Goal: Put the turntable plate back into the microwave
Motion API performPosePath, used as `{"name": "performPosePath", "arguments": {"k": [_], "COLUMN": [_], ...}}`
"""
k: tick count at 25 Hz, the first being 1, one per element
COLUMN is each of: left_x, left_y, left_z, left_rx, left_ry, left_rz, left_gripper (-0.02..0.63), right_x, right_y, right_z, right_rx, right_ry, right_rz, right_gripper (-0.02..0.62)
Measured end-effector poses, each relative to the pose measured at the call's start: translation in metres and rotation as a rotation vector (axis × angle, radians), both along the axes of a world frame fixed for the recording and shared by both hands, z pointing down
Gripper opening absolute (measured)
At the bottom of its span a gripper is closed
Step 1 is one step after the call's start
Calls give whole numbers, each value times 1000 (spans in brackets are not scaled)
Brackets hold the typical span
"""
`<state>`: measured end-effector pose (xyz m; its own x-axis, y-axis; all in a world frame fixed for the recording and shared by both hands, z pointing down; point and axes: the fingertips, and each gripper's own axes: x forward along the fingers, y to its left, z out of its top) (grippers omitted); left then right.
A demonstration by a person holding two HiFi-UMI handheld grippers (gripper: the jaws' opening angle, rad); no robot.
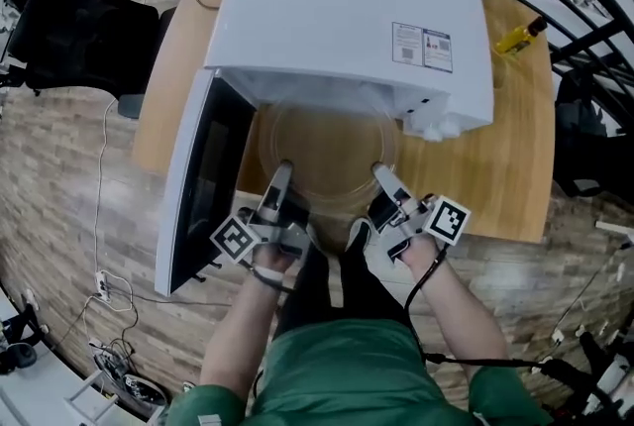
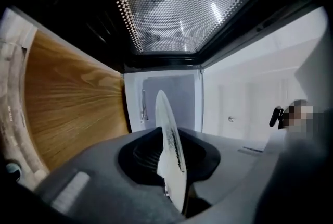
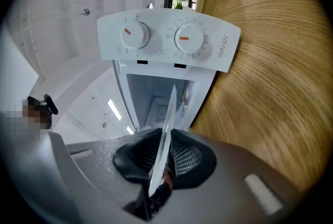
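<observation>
Clear glass turntable plate: level, by near edge of table, partly inside white microwave, door open; rim in my jaws.

Wooden table, yellow bottle, black chair

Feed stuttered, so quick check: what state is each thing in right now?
Microwave door: swung wide open.
Glass plate: gripped at its near rim, partly inside the microwave.
Left gripper: shut on the glass plate.
Right gripper: shut on the glass plate.
</observation>
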<state>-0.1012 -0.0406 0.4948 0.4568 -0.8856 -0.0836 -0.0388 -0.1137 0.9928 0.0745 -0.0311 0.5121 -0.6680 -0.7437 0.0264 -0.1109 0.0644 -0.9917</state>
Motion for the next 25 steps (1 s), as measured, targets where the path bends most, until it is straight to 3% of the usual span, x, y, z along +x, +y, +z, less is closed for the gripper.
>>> {"name": "performPosePath", "arguments": {"k": [25], "left_x": [-1], "left_y": [-60], "left_z": [53], "left_rx": [-36], "left_ry": [16], "left_rz": [-28], "left_gripper": [54], "right_x": [0], "right_y": [-60], "right_z": [51], "right_rx": [-33], "right_ry": [58], "right_rz": [19], "right_gripper": [54]}}
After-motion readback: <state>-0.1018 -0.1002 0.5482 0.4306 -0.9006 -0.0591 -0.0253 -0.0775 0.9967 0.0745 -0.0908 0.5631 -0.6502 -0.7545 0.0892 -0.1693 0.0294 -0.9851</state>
